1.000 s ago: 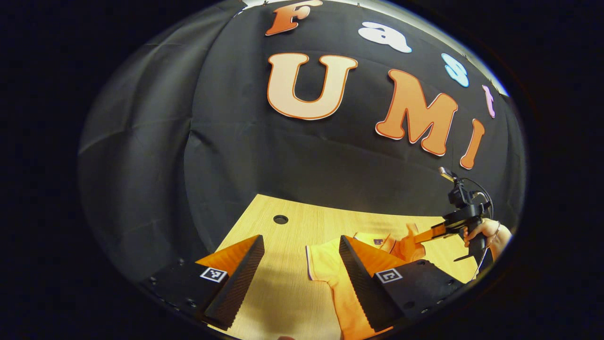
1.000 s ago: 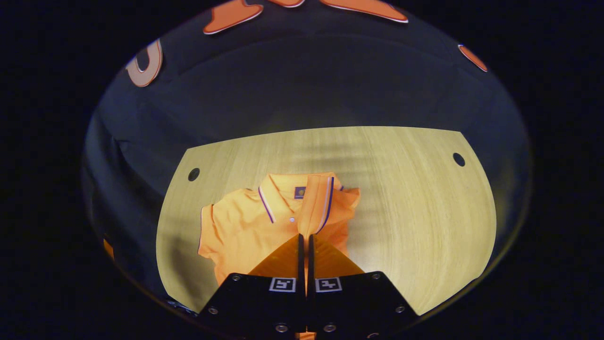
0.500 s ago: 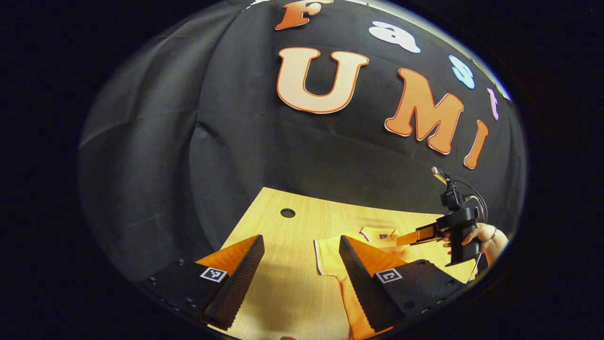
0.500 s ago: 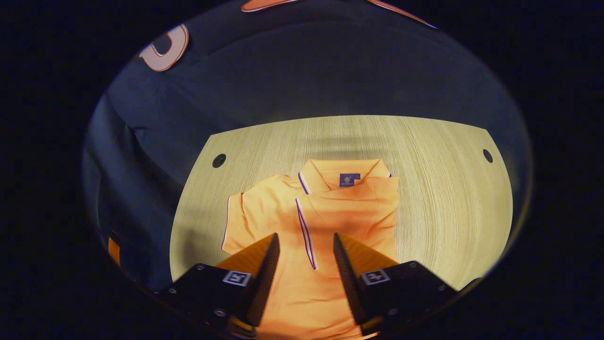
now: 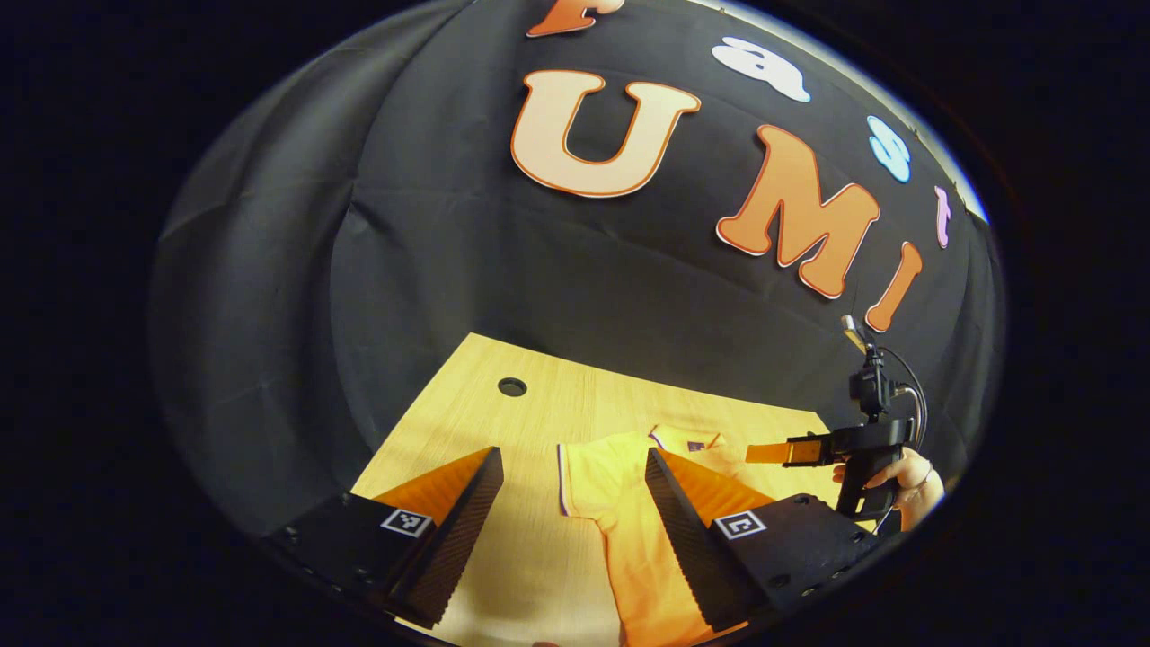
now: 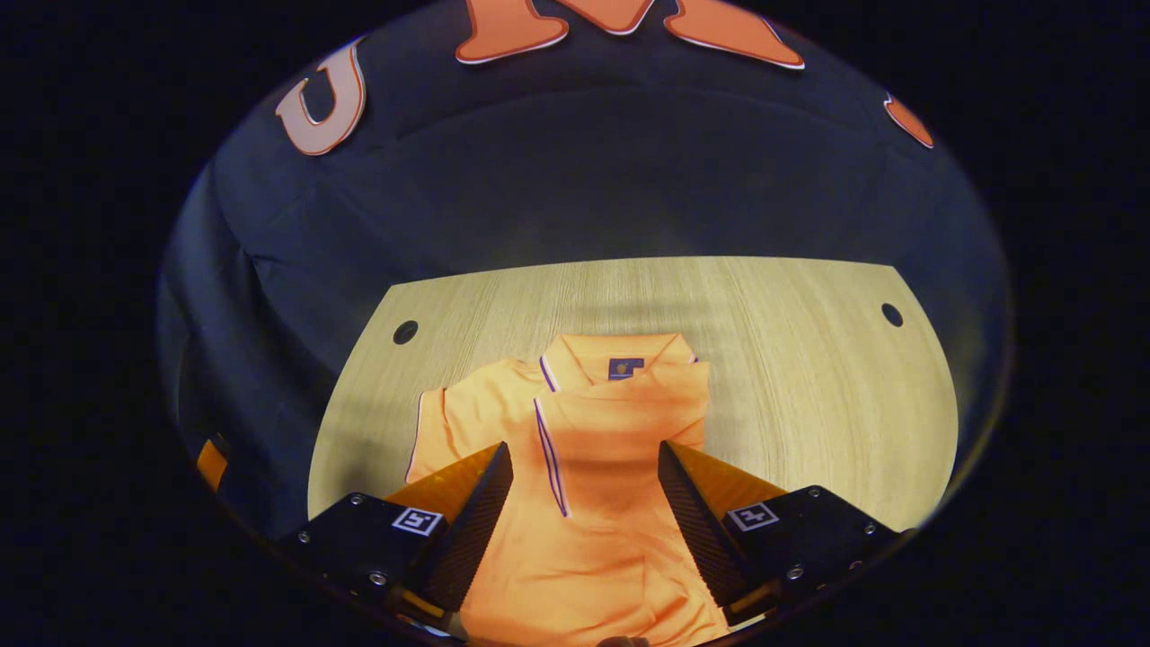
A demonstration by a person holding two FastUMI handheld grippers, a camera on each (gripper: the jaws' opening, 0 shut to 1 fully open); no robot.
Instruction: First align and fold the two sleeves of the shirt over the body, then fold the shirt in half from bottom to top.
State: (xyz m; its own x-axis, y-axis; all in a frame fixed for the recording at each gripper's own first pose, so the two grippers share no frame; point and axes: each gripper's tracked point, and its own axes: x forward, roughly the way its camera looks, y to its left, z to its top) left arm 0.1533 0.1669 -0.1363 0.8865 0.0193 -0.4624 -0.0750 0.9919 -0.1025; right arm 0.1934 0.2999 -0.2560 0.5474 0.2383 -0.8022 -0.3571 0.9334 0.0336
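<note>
An orange polo shirt (image 6: 584, 503), soft knit with purple-and-white piping, is spread flat on the pale wood-grain desk (image 6: 809, 359), one sleeve (image 6: 620, 422) folded over the body. Both the right gripper (image 6: 584, 485) and left gripper (image 5: 570, 490) are held released, nothing grasped. Round holes are seen at 10 and 2 o'clock.

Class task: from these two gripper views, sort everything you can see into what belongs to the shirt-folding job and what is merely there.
Belongs to the job:
orange shirt
folded sleeve
unfolded sleeve
left gripper
right gripper

Merely there:
wooden table
table holes
</note>
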